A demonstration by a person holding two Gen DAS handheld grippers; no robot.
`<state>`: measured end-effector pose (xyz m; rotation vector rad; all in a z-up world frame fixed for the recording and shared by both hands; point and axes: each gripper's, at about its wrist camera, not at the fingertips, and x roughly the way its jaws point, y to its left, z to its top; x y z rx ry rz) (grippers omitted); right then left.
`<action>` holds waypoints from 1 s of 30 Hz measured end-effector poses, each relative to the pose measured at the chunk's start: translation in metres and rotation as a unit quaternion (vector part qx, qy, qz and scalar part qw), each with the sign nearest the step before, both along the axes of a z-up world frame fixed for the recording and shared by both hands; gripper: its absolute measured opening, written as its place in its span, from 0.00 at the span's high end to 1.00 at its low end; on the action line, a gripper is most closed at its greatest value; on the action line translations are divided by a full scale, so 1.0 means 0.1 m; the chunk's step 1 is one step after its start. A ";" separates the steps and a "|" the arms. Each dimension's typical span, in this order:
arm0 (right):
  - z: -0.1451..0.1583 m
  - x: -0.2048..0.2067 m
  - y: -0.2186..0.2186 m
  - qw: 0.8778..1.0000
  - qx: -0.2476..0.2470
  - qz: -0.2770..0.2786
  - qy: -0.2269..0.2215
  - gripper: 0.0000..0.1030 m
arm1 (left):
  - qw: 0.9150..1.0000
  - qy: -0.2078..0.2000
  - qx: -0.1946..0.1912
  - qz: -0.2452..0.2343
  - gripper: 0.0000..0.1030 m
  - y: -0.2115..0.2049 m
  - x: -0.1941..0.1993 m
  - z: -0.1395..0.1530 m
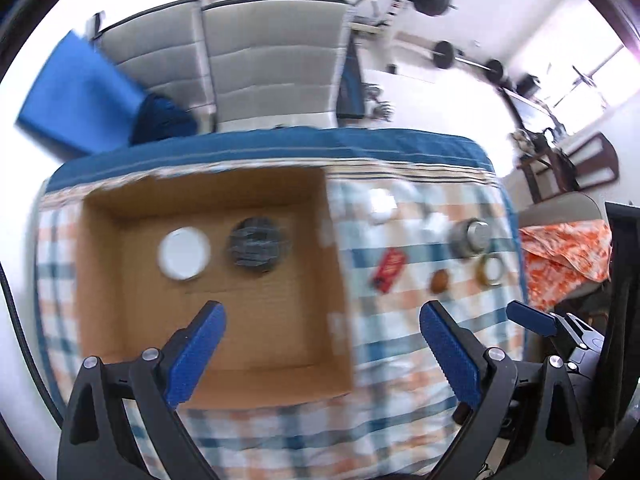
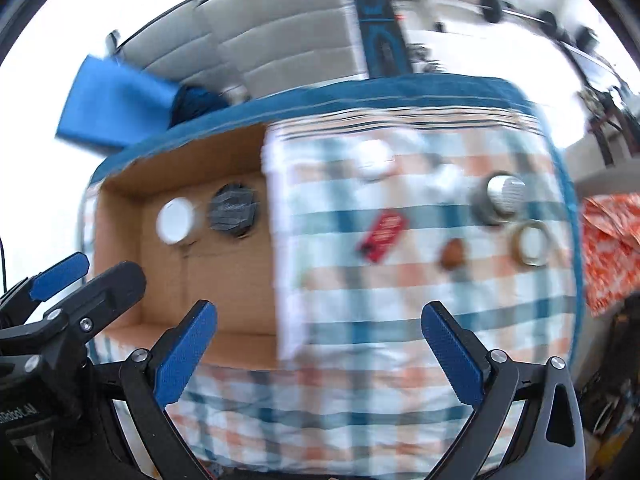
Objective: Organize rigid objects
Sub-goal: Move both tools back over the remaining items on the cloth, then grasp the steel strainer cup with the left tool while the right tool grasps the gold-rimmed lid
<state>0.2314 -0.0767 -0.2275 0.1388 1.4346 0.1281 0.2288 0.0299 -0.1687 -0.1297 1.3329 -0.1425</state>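
An open cardboard box sits on the checked cloth and holds a white round lid and a dark round object. To its right on the cloth lie a red flat item, a small brown object, a tape roll, a metal jar and a white object. My left gripper is open and empty above the box's near side. My right gripper is open and empty above the cloth.
The cloth covers a table with a blue border. A grey chair and blue bag stand behind it. Orange patterned fabric lies at the right. The left gripper also shows at the left edge of the right wrist view.
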 end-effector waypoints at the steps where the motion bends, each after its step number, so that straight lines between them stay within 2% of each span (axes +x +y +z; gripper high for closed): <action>1: 0.00 0.03 -0.19 1.000 -0.004 -0.013 0.001 0.00 | 1.000 -0.001 -0.003 -0.008 0.03 -0.17 0.06 -0.02; 4: -0.07 0.11 -0.69 0.999 -0.020 -0.041 0.002 0.00 | 0.999 0.007 -0.006 -0.032 0.03 -0.61 0.23 -0.14; 7: -0.29 0.21 -1.22 0.996 -0.038 -0.077 0.017 0.00 | 0.998 0.020 0.000 -0.055 0.03 -1.06 0.40 -0.34; 9: -0.51 0.29 -1.56 0.994 -0.043 -0.097 0.030 0.00 | 0.998 0.023 0.008 -0.064 0.03 -1.33 0.51 -0.49; 13: -1.08 0.48 -2.11 0.989 -0.044 -0.124 0.064 0.00 | 0.995 0.034 0.052 -0.074 0.03 -1.80 0.72 -0.95; 16: -1.48 0.59 -2.31 0.987 -0.037 -0.130 0.088 0.00 | 0.993 0.049 0.073 -0.083 0.03 -2.06 0.82 -1.28; 21: -1.99 0.71 -2.47 0.986 -0.015 -0.129 0.108 0.00 | 0.990 0.085 0.077 -0.088 0.04 -2.30 0.91 -1.65; 24: -2.19 0.73 -2.51 0.984 -0.010 -0.131 0.117 0.08 | 0.988 0.094 0.079 -0.090 0.04 -2.38 0.93 -1.74; 26: -2.26 0.74 -2.51 0.985 -0.022 -0.125 0.117 0.24 | 0.987 0.101 0.078 -0.094 0.04 -2.41 0.95 -1.77; 27: -2.26 0.73 -2.54 0.985 -0.025 -0.125 0.113 0.27 | 0.987 0.102 0.080 -0.098 0.04 -2.43 0.95 -1.77; 28: -2.25 0.73 -2.56 0.986 -0.027 -0.124 0.112 0.34 | 0.987 0.103 0.076 -0.101 0.04 -2.47 0.96 -1.77; 30: -2.22 0.73 -2.63 0.986 -0.022 -0.119 0.113 0.34 | 0.986 0.105 0.071 -0.106 0.04 -2.52 0.98 -1.75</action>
